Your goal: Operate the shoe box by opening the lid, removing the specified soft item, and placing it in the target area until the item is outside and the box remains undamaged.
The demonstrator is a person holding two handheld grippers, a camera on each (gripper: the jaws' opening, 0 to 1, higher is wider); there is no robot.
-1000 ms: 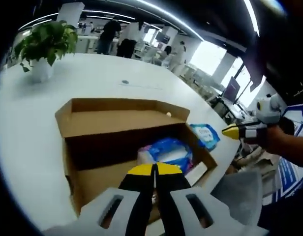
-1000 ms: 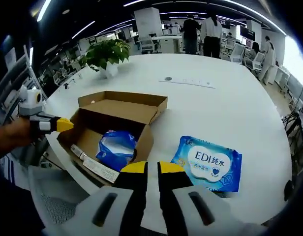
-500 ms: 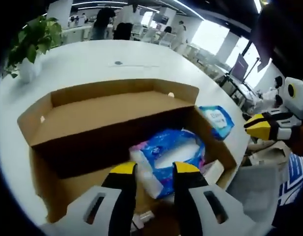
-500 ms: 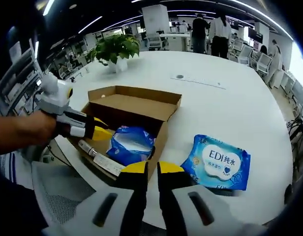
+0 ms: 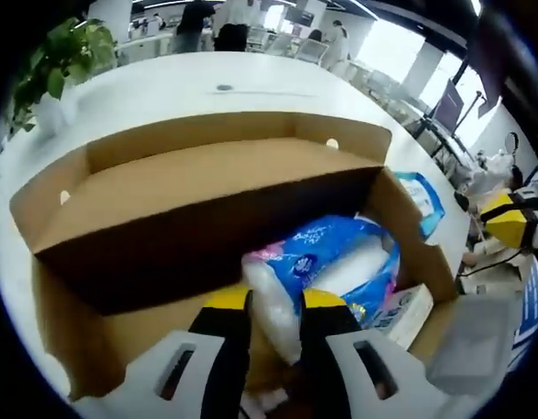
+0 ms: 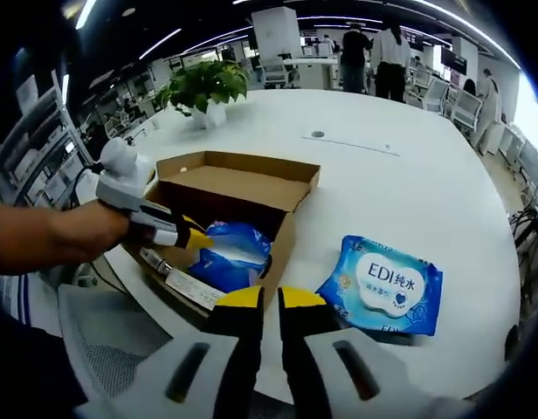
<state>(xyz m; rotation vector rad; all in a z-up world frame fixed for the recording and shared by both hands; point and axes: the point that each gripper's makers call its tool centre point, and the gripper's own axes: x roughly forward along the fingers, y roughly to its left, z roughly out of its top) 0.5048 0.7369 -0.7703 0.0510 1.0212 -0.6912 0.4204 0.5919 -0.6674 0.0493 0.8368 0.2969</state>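
The left gripper [image 5: 273,301] is reaching into the open shoe box [image 5: 190,188], its fingers nearly closed around the blue tissue pack [image 5: 326,262]. The right gripper [image 6: 260,299] is hovering, fingers together, holding nothing, with the wet-wipes pack [image 6: 382,284] on the worktop [image 6: 409,192] at 2 o'clock.

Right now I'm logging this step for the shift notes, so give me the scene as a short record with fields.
box: cardboard shoe box on the white table, lid open and folded back
soft item: blue tissue pack inside the box
left gripper: inside the box, jaws around an end of the tissue pack, grip not confirmed
right gripper: jaws together, holding nothing, near the box's front edge
outside the box: blue wipes pack flat on the table
also: potted plant at the far side
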